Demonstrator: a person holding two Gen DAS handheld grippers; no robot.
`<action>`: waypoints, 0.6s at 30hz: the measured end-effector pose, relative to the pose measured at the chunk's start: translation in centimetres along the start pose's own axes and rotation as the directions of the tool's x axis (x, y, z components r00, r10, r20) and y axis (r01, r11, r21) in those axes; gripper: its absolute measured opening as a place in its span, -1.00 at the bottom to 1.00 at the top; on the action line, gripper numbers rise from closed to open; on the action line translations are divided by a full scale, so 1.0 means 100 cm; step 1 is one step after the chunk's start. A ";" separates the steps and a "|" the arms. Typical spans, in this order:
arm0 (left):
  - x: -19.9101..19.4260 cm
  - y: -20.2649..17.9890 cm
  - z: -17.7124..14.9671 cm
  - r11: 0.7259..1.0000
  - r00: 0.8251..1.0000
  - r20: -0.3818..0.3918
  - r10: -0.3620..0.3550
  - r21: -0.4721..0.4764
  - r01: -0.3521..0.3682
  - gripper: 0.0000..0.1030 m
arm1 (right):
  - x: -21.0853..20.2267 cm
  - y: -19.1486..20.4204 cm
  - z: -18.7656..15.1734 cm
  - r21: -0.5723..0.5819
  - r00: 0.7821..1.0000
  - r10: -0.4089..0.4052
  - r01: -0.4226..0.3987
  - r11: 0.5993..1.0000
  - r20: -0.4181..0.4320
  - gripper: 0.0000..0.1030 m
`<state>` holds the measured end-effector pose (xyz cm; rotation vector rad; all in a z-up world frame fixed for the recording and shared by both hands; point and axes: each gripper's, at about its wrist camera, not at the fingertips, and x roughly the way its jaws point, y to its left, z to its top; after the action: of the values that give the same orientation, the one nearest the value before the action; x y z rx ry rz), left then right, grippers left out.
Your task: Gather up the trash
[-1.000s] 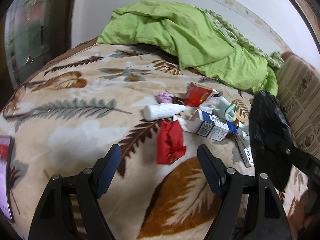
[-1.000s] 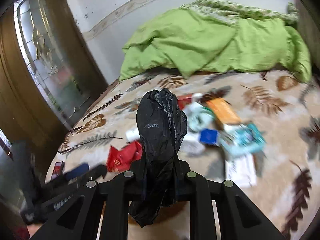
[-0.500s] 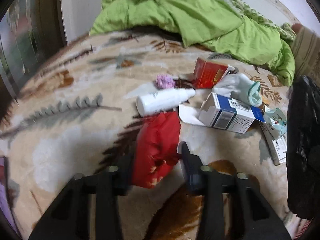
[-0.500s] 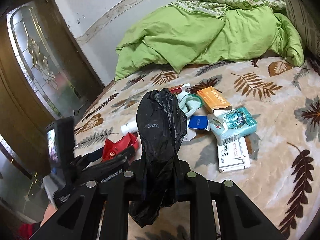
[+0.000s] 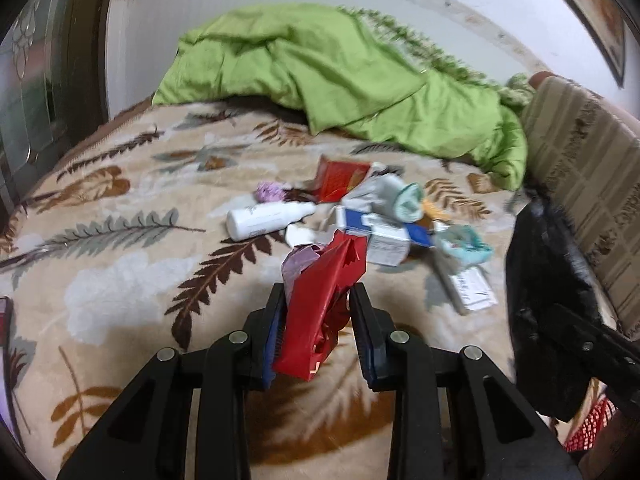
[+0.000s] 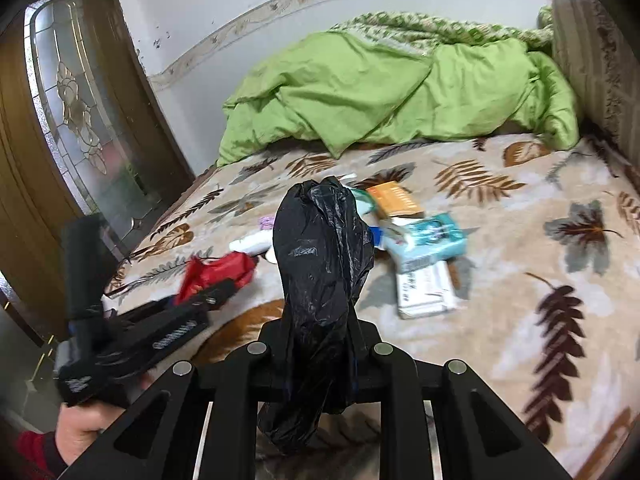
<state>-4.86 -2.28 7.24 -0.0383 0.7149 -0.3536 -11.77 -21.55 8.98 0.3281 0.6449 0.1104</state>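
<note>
Left tool point(image 5: 318, 320) is closing on the crumpled red foil wrapper point(image 5: 324, 292), which a second ago lay flat on the bed and is now lifted clear between its pads. Right tool point(image 6: 318, 356) stays clenched on the bunched black plastic bag point(image 6: 320, 264). Judgement: the first item is secured; next it needs the bag opened.

Leaf-patterned beige blanket point(image 5: 120, 248) covers the bed; a rumpled green duvet point(image 5: 340, 80) lies at its far edge, against the wall. Remaining trash sits mid-bed: the white plastic bottle point(image 5: 268, 220), the blue-and-white carton point(image 5: 380, 236), the red box point(image 5: 340, 178).
</note>
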 end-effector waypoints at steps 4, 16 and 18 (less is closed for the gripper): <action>-0.032 -0.007 -0.010 1.000 0.999 0.036 -0.010 0.023 0.009 -0.41 | -0.016 -0.011 -0.011 0.038 1.000 0.008 -0.008 0.999 0.004 -0.61; -0.044 -0.027 -0.030 0.989 0.993 0.081 0.082 0.114 -0.091 -0.41 | -0.017 -0.005 -0.016 0.004 1.000 0.012 -0.012 1.000 0.000 -0.61; -0.039 -0.027 -0.030 0.988 0.993 0.070 0.093 0.115 -0.100 -0.41 | -0.015 -0.007 -0.015 0.012 1.000 0.012 -0.012 1.000 -0.004 -0.61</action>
<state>-10.35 -3.32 7.87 0.0967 0.6280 -0.3000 -13.91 -22.11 8.49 0.3437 0.6481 0.1182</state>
